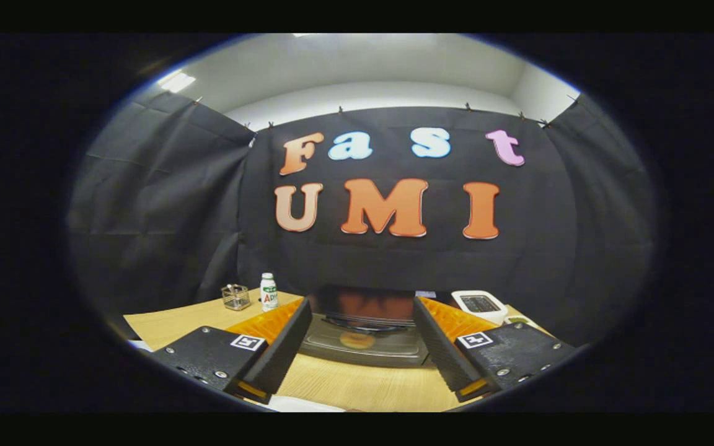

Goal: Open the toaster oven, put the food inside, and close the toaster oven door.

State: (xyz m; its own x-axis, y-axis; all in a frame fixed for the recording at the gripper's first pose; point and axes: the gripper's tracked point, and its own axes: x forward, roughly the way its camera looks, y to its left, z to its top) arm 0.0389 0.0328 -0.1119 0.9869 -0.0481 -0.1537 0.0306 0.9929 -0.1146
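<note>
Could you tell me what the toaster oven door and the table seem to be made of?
Toaster oven door: likely glass, since a round food item shows through it. Table: light wood or laminate, with fine grain lines. The gripper is open, its fingers either side of the oven.

Oven open, food seen through the lowered door

We see the oven (362,303) at 12 o'clock from the fingers, just beyond their tips, standing on the wooden table. It is a low, dark box with a glossy black top. Its door (363,347) is swung down and lies nearly flat toward us, a clear glass panel in a grey frame, reaching into the gap between the two fingers. We make out the food (357,339) as a small, round, orange-brown piece at the middle of that glass; whether it sits on the door or under it we cannot tell.
</note>
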